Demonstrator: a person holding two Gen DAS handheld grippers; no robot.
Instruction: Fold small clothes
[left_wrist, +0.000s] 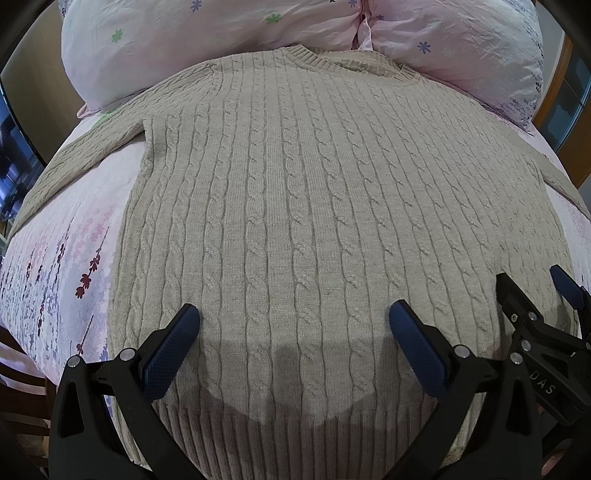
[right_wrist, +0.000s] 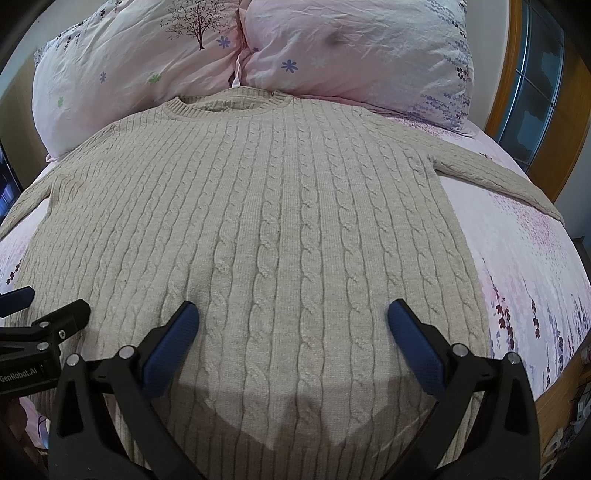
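Beige sweater (left_wrist: 314, 192), two pillows (right_wrist: 332, 48)

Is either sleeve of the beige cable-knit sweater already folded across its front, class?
No: in the right wrist view the sweater lies flat with its sleeve stretched out sideways onto the bedspread.

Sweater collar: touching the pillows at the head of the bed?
Touching. The right wrist view shows the sweater collar lying right against the base of the pink pillows, no bedsheet showing between them; the left wrist view agrees.
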